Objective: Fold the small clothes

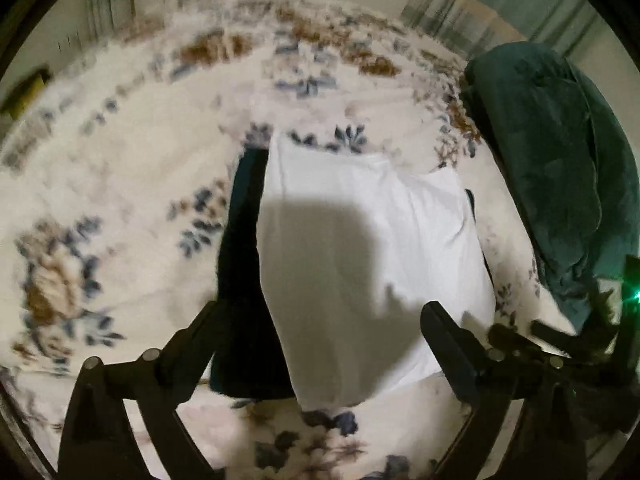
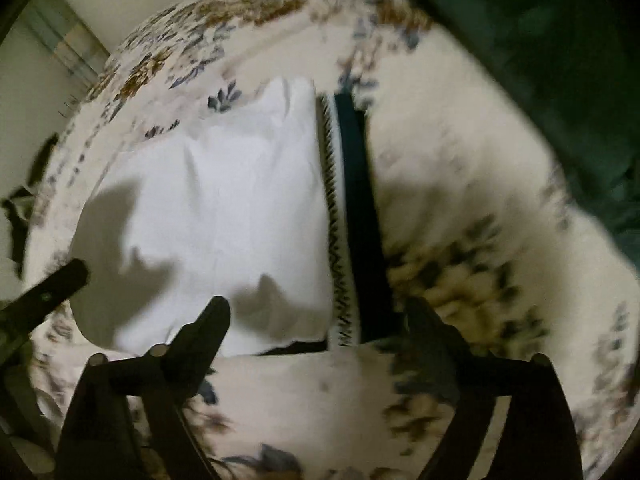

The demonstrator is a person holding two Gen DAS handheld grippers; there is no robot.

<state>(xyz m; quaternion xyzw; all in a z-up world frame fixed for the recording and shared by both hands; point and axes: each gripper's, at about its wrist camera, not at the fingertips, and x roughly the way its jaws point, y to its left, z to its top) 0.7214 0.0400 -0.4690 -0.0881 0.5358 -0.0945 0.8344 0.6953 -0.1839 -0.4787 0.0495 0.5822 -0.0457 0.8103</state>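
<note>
A small garment lies on the floral bed cover (image 1: 120, 160). Its white fabric (image 1: 360, 248) is folded over a dark navy part (image 1: 240, 280) that shows along its left side. In the right wrist view the white fabric (image 2: 224, 208) lies left of a white patterned trim (image 2: 336, 240) and a dark navy band (image 2: 362, 220). My left gripper (image 1: 324, 312) is open and empty, just above the white fabric's near end. My right gripper (image 2: 316, 308) is open and empty, its jaws either side of the garment's near edge. The left gripper's finger (image 2: 60, 284) shows at the left.
A dark green blanket (image 1: 560, 168) is heaped at the right side of the bed; it also fills the top right of the right wrist view (image 2: 540, 40). A curtain (image 1: 480, 8) and a wall stand behind the bed. The right gripper's body (image 1: 580, 344) shows at the lower right.
</note>
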